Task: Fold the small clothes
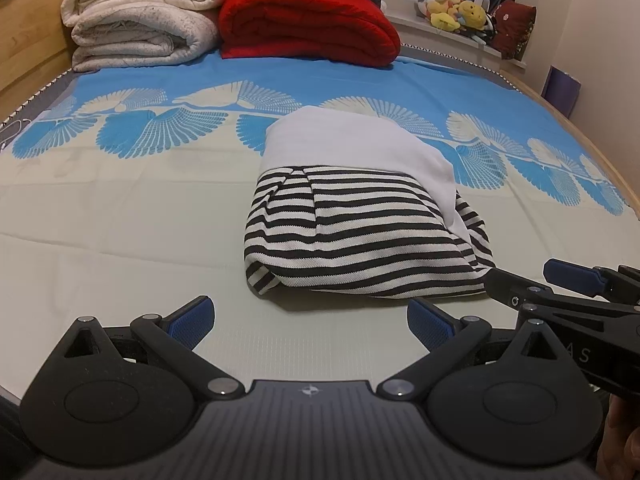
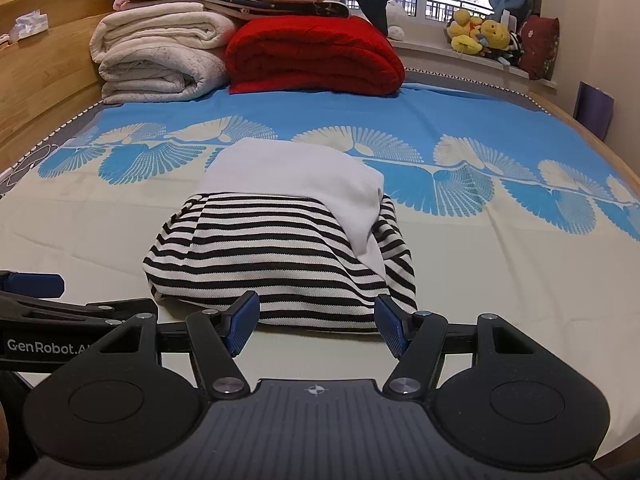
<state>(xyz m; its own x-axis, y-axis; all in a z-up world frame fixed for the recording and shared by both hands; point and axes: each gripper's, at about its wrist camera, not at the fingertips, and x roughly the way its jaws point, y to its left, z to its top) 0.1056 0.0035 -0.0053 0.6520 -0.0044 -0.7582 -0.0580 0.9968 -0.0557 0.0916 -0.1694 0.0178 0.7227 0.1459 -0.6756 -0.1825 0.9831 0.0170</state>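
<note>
The black-and-white striped knit garment (image 2: 280, 256), with a plain white cloth panel (image 2: 296, 180) lying over its far half, sits as a bundle in the middle of the bed on the cream and blue fan-patterned sheet (image 2: 100, 240). It looks partly folded, with a loose striped tail on its right side.

The right gripper (image 2: 316, 322) hovers just at the near edge of the bundle, its blue-padded fingers spread wide and holding nothing. The left gripper (image 1: 310, 322) sits a little further back and to the left, also wide open and empty; the near hem lies just ahead of it.

To do this step well, I judge that each tool should close on a near corner of the striped hem, taking all layers at once, then lift low and carry the edge evenly away, so the fold lands square. The untidy right side may need tucking first, or it will show.

There is plenty of bare sheet to the left, right and near side. Far off, the rolled cream blankets (image 2: 156, 60) and the folded red quilt (image 2: 316, 56) stand well apart from the bundle, so a fold away has room. The two tools are close together, so they could bump.
</note>
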